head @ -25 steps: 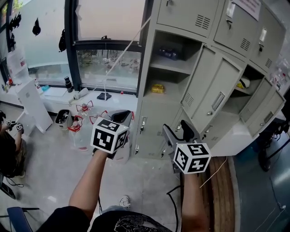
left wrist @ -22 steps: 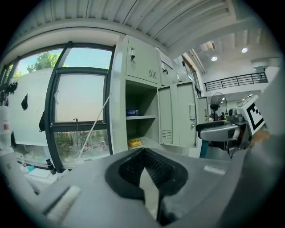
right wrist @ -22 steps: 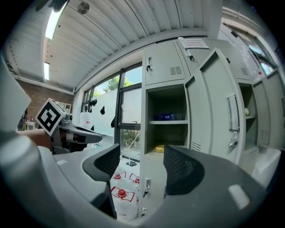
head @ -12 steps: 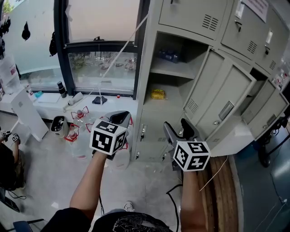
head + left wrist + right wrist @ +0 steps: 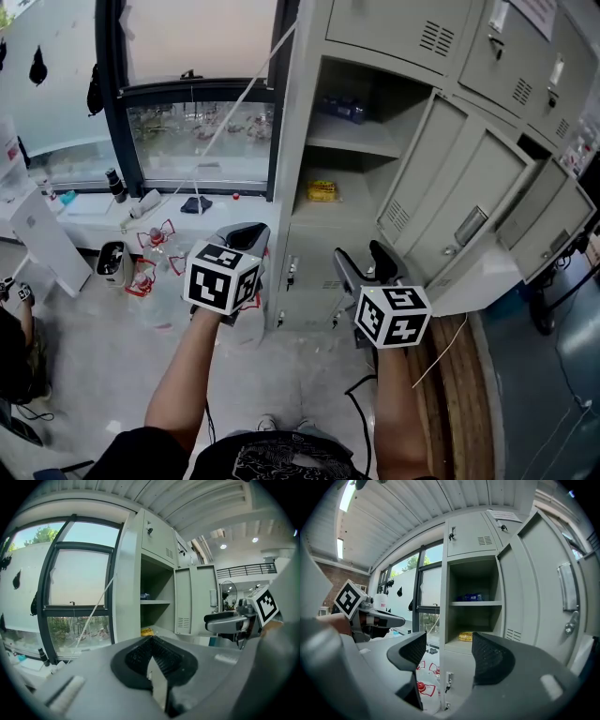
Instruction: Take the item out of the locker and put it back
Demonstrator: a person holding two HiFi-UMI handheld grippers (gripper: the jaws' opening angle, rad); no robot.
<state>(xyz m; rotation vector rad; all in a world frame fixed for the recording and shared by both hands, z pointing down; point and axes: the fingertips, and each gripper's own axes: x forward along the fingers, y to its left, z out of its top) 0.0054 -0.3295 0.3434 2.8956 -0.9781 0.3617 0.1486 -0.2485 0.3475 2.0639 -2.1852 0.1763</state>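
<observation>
The grey locker (image 5: 309, 234) has an open compartment with two shelves. A yellow packet (image 5: 323, 190) lies on the lower shelf, and a blue item (image 5: 349, 110) sits on the upper one. My left gripper (image 5: 246, 232) is held in front of the locker's left side, jaws shut and empty. My right gripper (image 5: 361, 255) is open below the compartment, nothing between its pads. In the left gripper view, the yellow packet (image 5: 147, 632) shows just above the shut left gripper (image 5: 151, 641). In the right gripper view, the packet (image 5: 465, 636) shows between the open jaws of the right gripper (image 5: 449, 653), still well short of it.
Open locker doors (image 5: 469, 202) swing out to the right. Clear water jugs with red handles (image 5: 150, 255) stand on the floor by the window ledge (image 5: 112, 202). A white cord (image 5: 234, 103) runs diagonally to the locker. A wooden plank (image 5: 459, 394) lies at right. A person (image 5: 11, 337) crouches at the far left.
The view has crept toward the locker and turned slightly left. Both grippers have risen a little and keep their states, left shut and right open.
</observation>
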